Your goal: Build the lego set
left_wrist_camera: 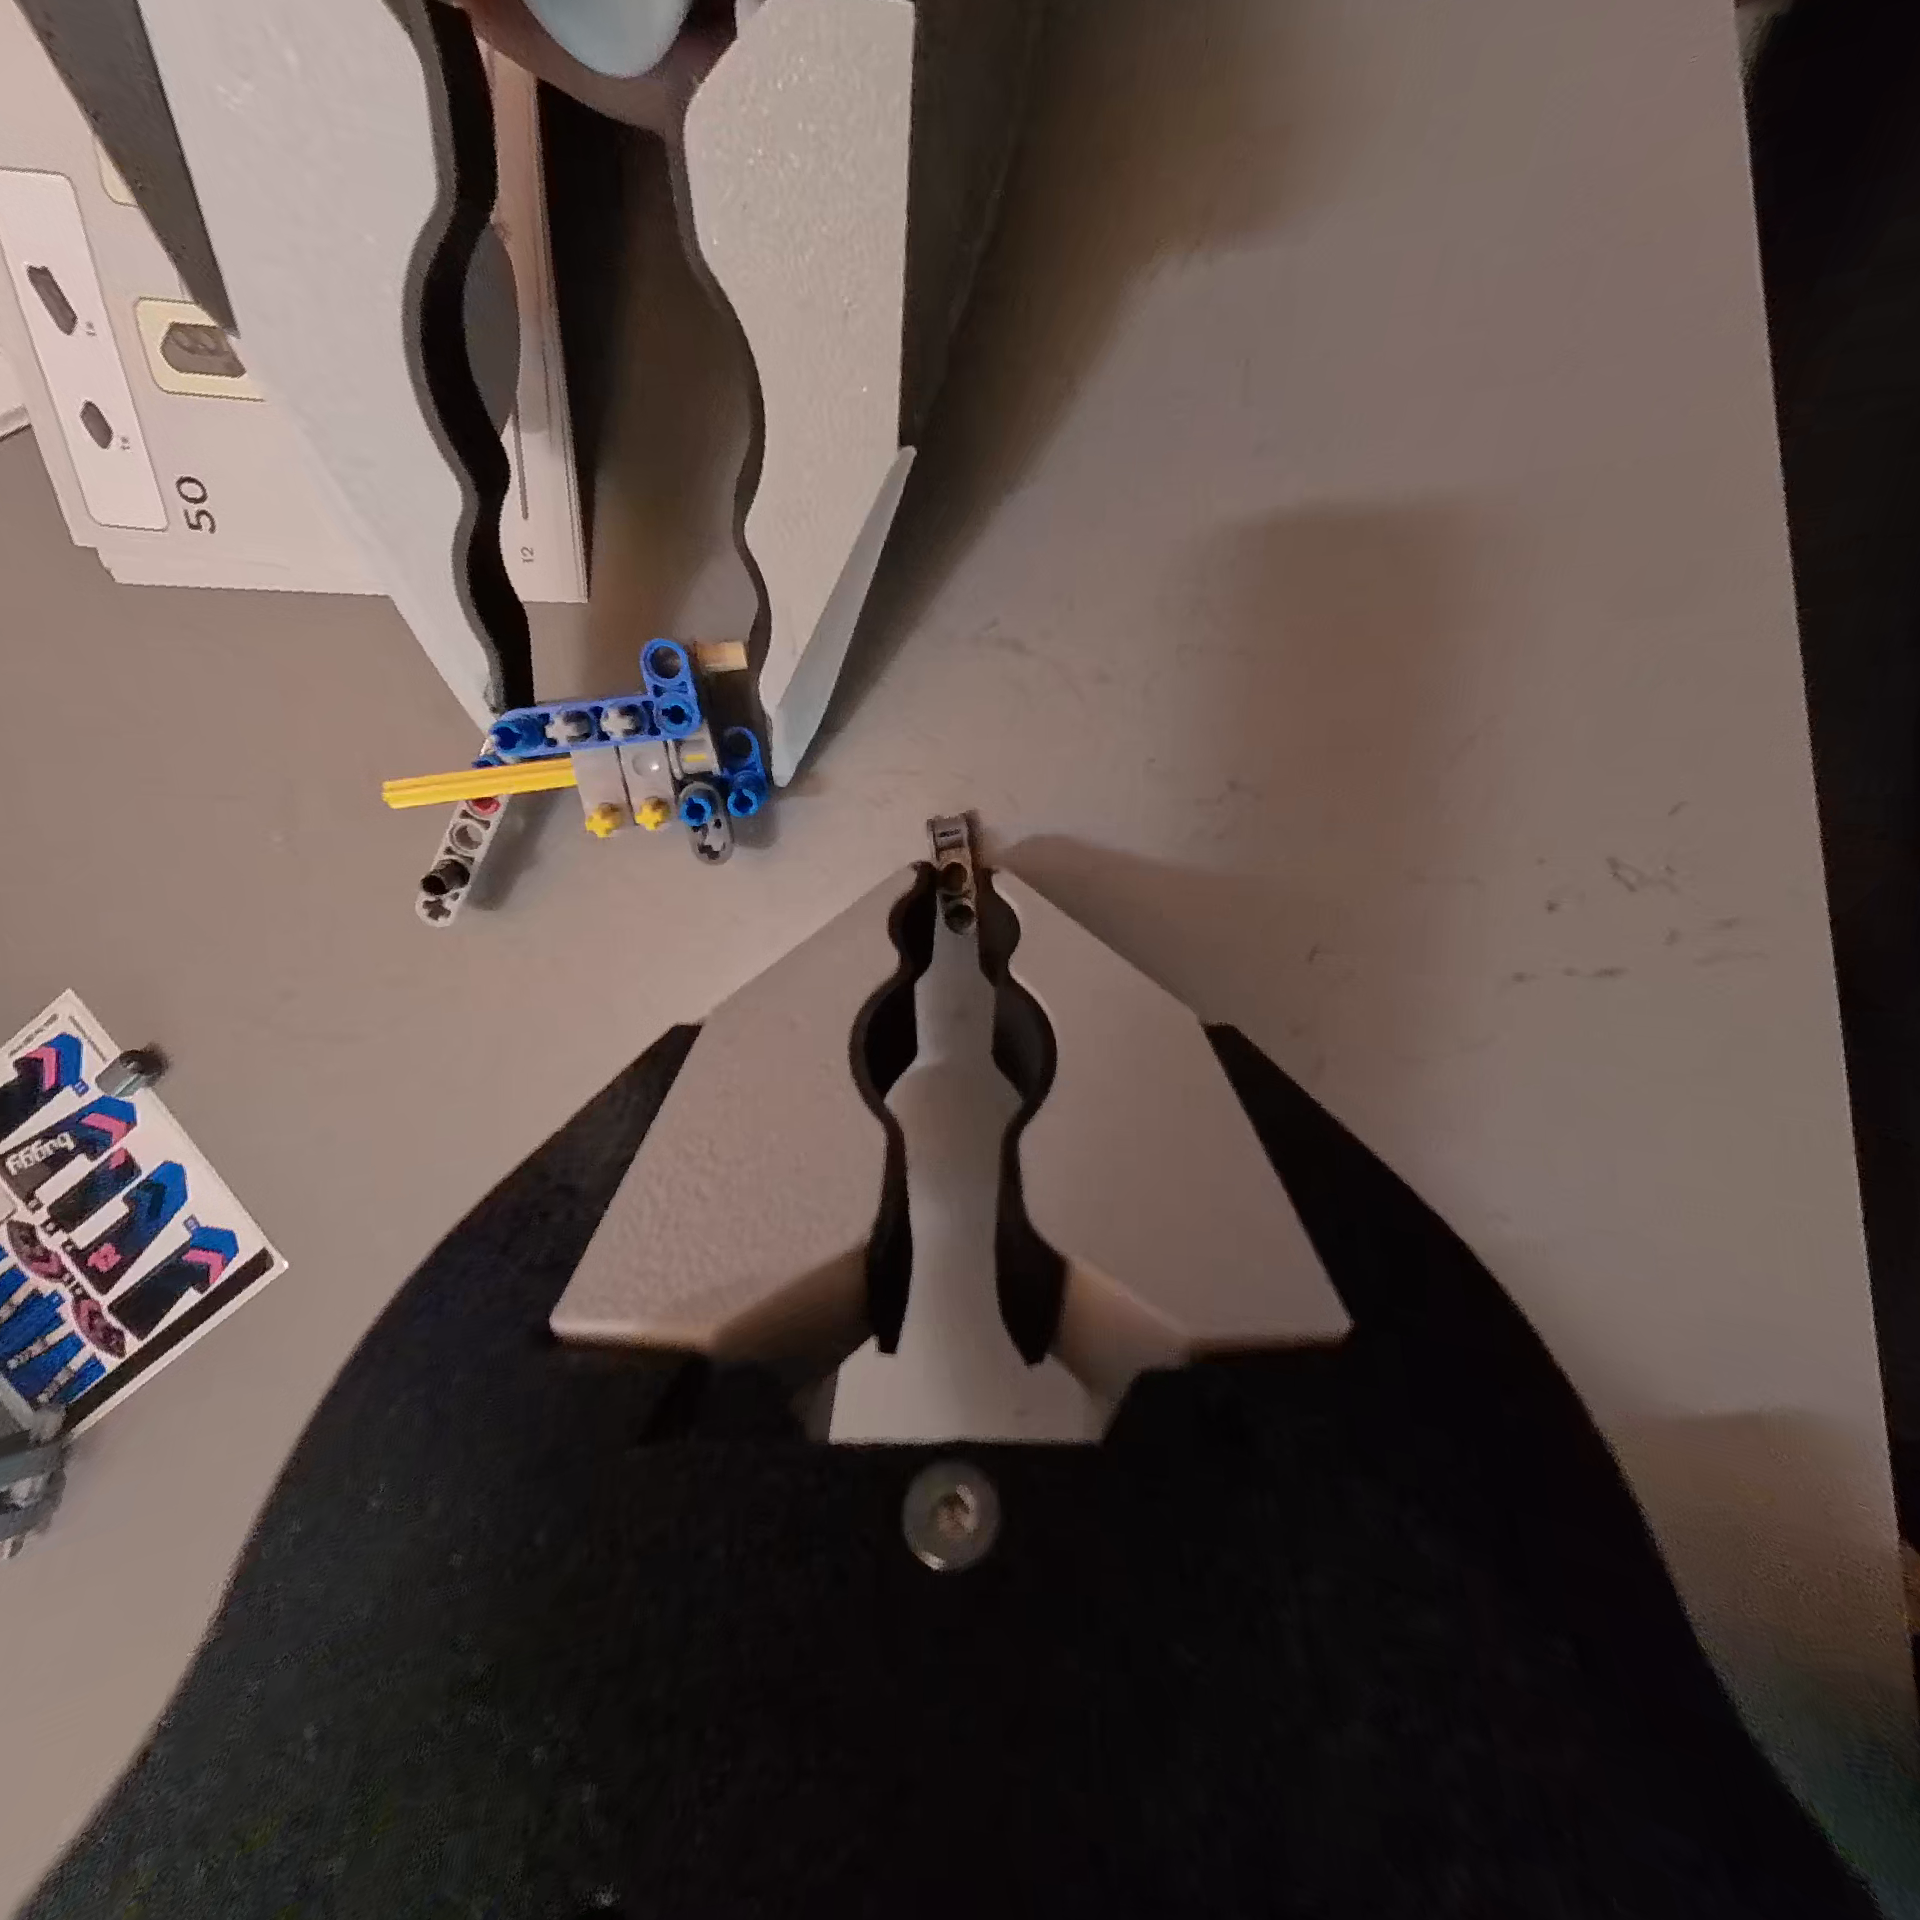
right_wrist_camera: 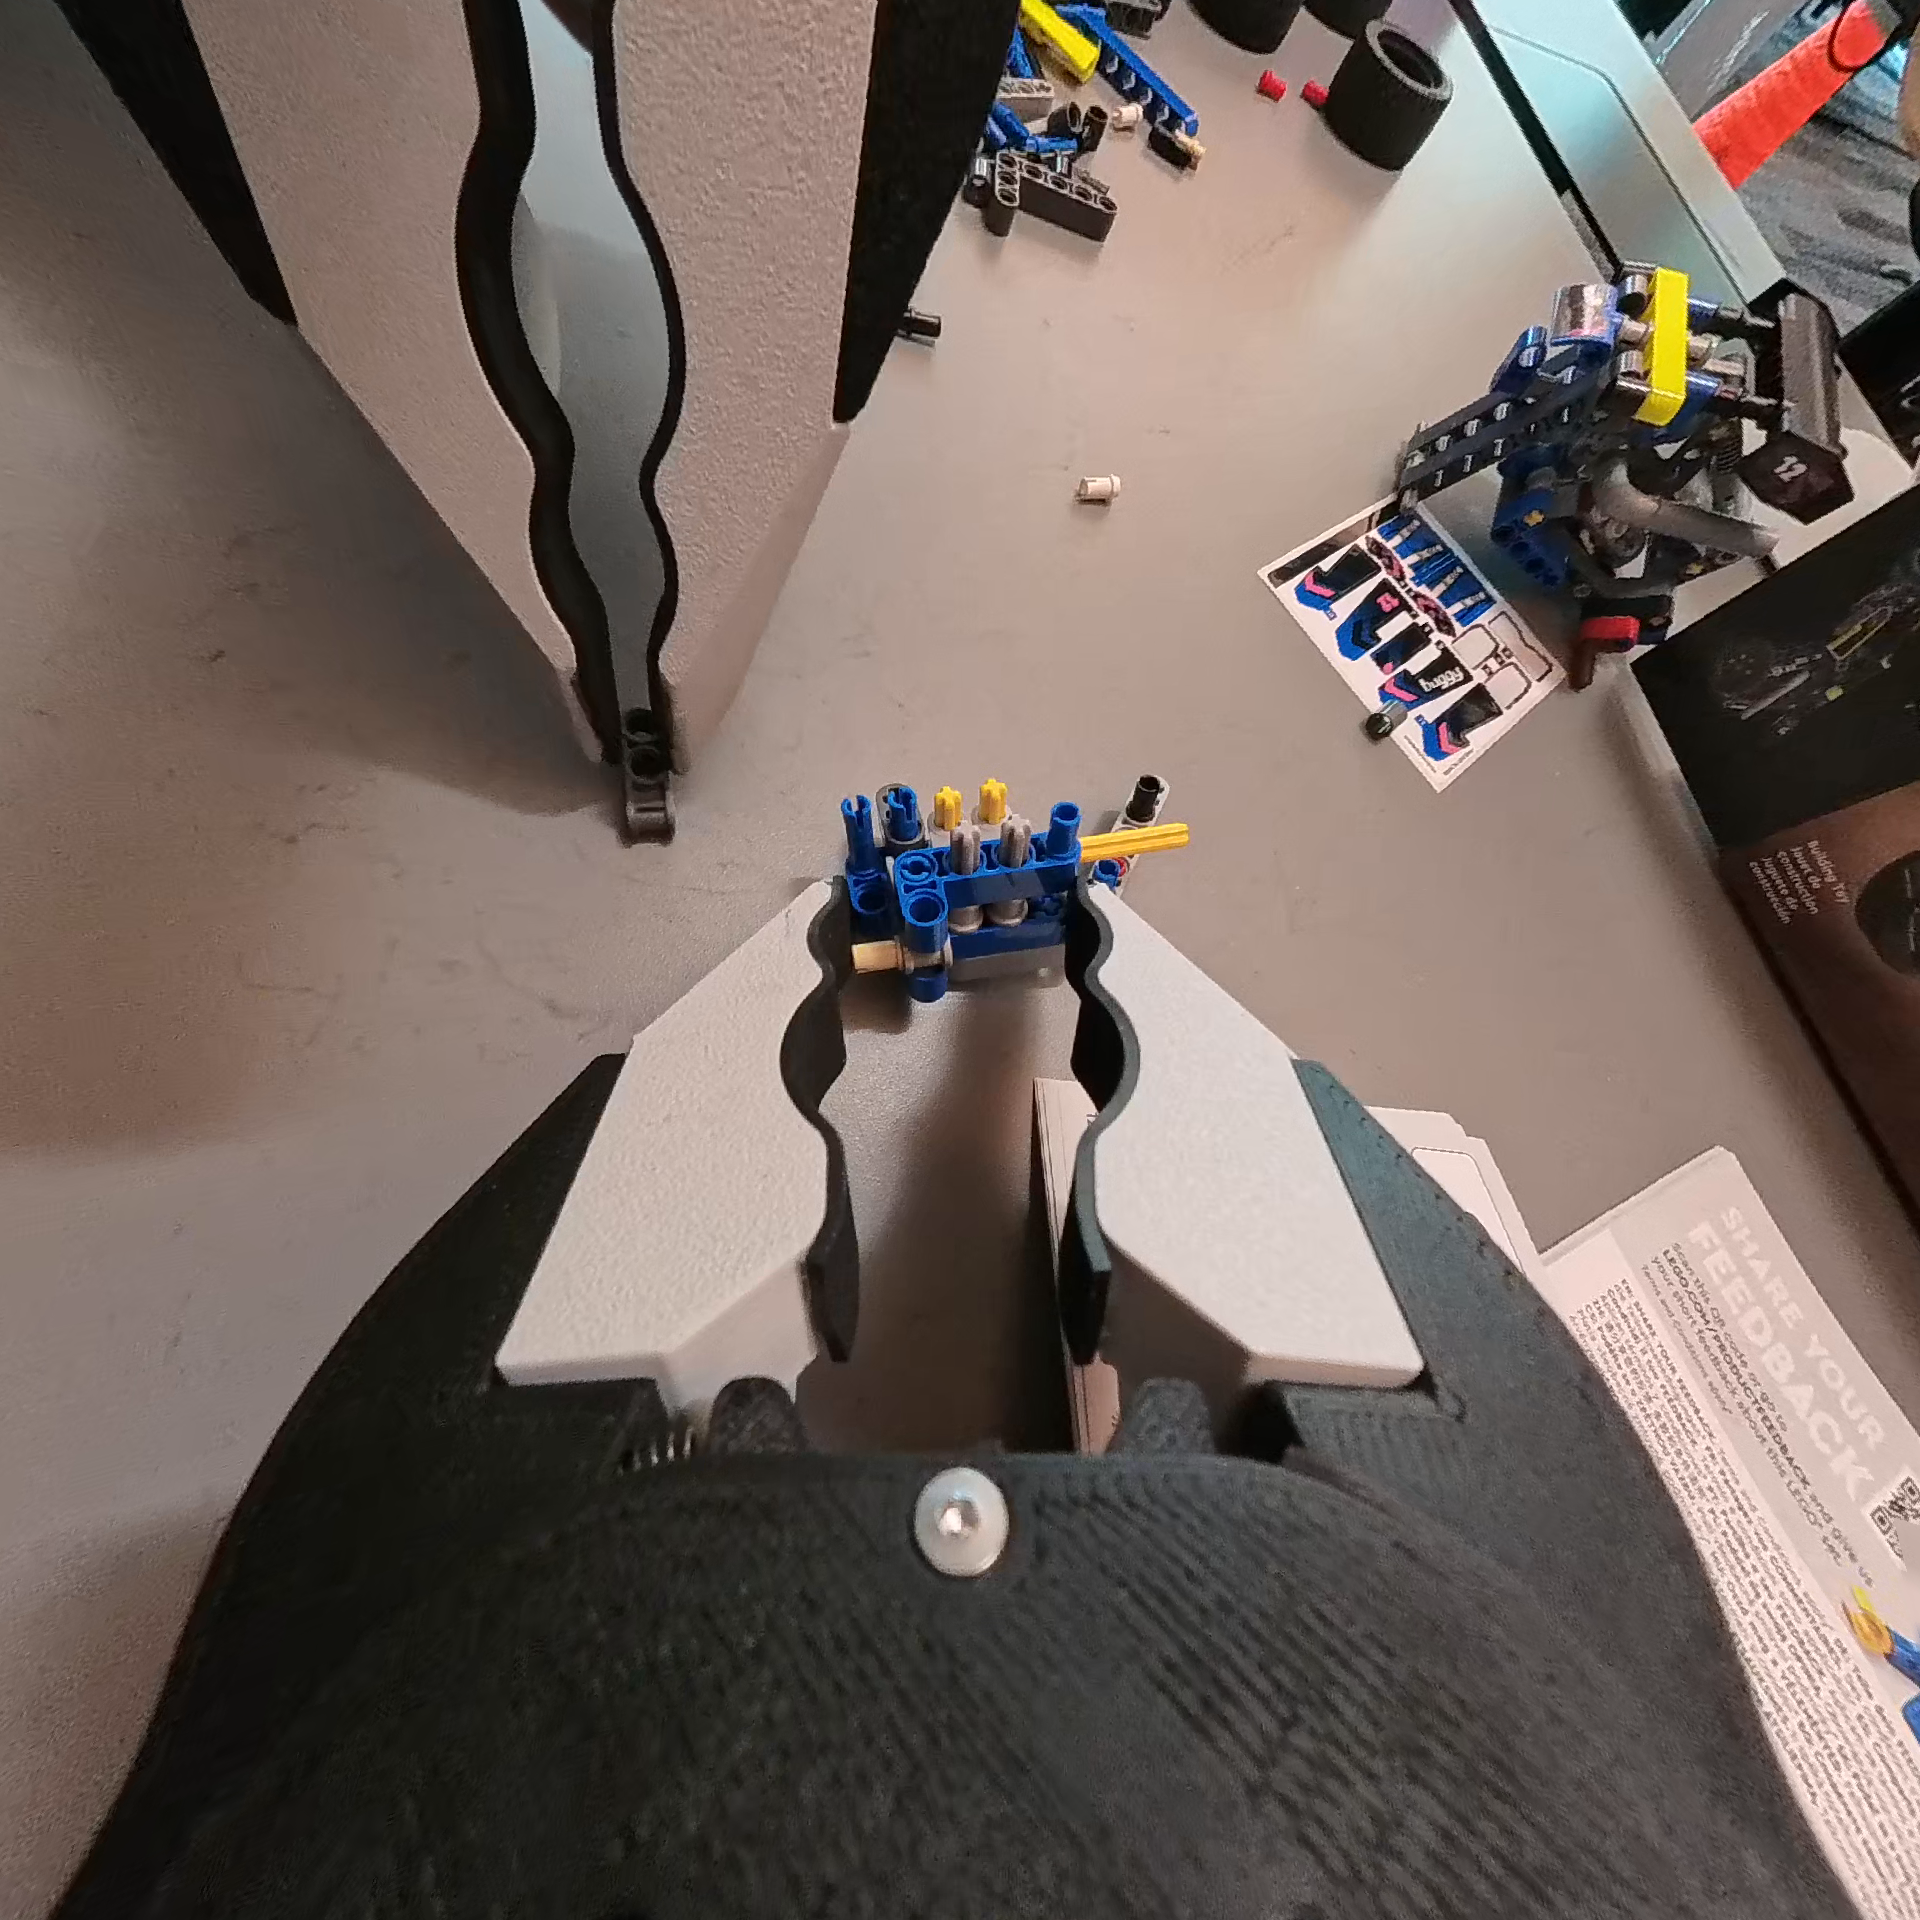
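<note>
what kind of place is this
Probably a hobby or work desk set up for toy building: a grey table with loose bricks, a sticker sheet and a part-built blue model.

My left gripper pinches a small grey connector at its tips — the blue assembly sits across the table, between the right gripper fingers.

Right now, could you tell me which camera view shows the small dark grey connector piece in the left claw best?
The right wrist view: the dark grey connector piece shows side-on below the left claw, with its two round holes and forked end clear. The left wrist view shows the piece end-on and small, mostly hidden between the fingertips.
</note>
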A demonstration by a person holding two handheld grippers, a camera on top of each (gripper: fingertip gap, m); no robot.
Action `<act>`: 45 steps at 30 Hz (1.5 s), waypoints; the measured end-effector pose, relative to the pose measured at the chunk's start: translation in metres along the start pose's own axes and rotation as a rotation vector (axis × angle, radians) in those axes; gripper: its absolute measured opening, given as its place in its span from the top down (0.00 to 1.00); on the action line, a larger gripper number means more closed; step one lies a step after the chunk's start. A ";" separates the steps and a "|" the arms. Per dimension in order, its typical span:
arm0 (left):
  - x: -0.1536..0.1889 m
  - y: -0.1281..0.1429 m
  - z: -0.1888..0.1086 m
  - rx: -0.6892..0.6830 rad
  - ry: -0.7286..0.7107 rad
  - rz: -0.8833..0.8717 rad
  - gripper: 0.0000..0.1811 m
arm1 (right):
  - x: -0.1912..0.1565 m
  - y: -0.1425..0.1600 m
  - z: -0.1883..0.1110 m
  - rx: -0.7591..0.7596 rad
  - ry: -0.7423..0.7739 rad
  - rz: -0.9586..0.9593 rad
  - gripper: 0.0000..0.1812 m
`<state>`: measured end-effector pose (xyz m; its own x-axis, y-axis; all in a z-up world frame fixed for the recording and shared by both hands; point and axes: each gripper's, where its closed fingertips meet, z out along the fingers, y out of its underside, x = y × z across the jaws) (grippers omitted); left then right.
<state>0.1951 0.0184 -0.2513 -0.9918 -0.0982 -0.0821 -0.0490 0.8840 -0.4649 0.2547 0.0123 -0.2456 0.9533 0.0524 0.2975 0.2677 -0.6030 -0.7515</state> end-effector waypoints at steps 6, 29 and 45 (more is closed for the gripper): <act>-0.001 0.001 -0.001 0.003 -0.021 -0.011 1.00 | 0.000 0.000 0.000 0.000 -0.001 0.001 0.78; -0.005 0.003 0.002 0.030 -0.073 -0.077 0.98 | 0.000 0.000 0.000 0.000 -0.002 0.000 0.78; -0.037 -0.021 -0.009 0.151 -0.307 0.007 0.98 | -0.001 0.000 0.000 0.000 -0.005 0.000 0.78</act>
<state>0.2314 0.0074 -0.2307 -0.9091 -0.2454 -0.3367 -0.0012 0.8097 -0.5869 0.2539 0.0122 -0.2458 0.9539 0.0567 0.2946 0.2680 -0.6030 -0.7514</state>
